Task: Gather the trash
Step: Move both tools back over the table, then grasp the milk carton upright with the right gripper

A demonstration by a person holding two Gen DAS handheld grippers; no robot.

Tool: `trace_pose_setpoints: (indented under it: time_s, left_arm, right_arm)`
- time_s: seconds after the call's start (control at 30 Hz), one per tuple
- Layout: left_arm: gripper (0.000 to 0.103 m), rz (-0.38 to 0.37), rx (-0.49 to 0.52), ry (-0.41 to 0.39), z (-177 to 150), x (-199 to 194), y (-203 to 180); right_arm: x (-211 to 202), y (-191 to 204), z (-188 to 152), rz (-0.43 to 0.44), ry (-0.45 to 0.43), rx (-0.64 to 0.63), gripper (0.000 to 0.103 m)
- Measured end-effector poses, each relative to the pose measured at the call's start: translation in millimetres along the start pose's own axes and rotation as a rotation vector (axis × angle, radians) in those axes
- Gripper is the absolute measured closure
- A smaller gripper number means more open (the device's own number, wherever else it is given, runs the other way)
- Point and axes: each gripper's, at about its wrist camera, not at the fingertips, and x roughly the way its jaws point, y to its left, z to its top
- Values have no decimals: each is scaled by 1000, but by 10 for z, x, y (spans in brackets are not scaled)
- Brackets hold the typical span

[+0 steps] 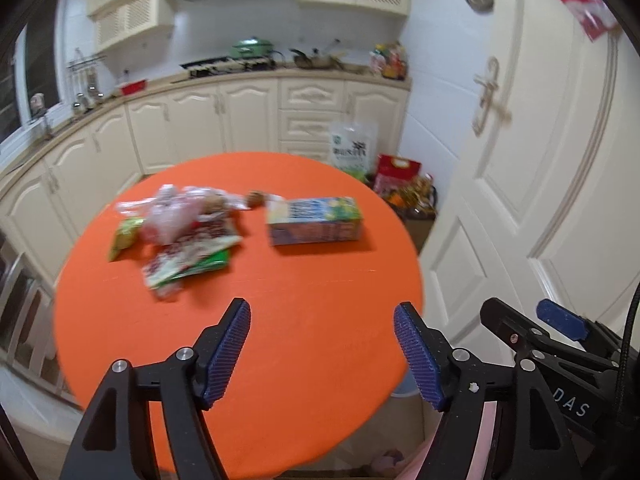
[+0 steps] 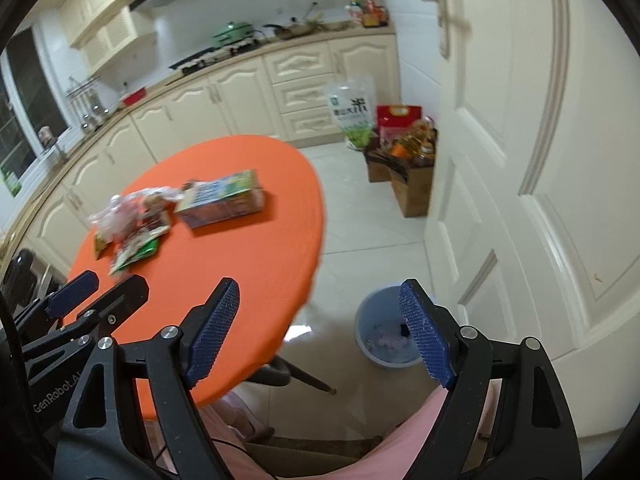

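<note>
Both jaws stand wide with nothing between them: left gripper (image 1: 322, 350) over the near table (image 1: 280, 300), right gripper (image 2: 320, 328) off its edge. Wrappers (image 1: 180, 232) and a carton (image 1: 314, 220) lie across the far side, well apart from both. Only the right wrist view shows the blue bin (image 2: 378, 338) on the floor and boxes (image 2: 404, 172) by the door (image 2: 540, 160). "GenRobot.AI" marks one gripper, "DAS" the other.

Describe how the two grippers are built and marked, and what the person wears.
Both the left gripper and right gripper have black triangular frames with silver bolts and ribbed blue pads. White lettering "GenRobot.AI" marks the left one, and a black cable runs beside the right one. Clothing is pink.
</note>
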Motion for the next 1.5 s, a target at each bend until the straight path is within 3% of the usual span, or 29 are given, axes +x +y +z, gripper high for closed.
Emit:
trace_pose_setpoints:
  time_s: [0.1, 0.33, 0.47, 0.77, 1.07, 1.17, 1.5]
  left_arm:
    - [31, 15, -34, -21, -95, -234, 182]
    - [28, 67, -94, -27, -198, -528, 493]
    - [24, 108, -117, -19, -187, -553, 619]
    - [23, 144, -173, 62, 42, -173, 977]
    - [23, 177, -228, 127, 334, 366, 1374]
    - [23, 190, -236, 148, 402, 535, 1457]
    - [24, 248, -356, 239, 531, 908, 1646]
  right_arm:
    - [-91, 191, -55, 15, -21, -18, 11]
    - [-95, 503, -119, 59, -13, -35, 8]
    - [-23, 650, -109, 61, -10, -47, 0]
    - [389, 923, 58, 24, 62, -84, 0]
    - [997, 1117, 466, -7, 107, -158, 0]
    - [1220, 1159, 639, 1, 119, -236, 0]
    - [2007, 1345, 1088, 92, 247, -747, 1]
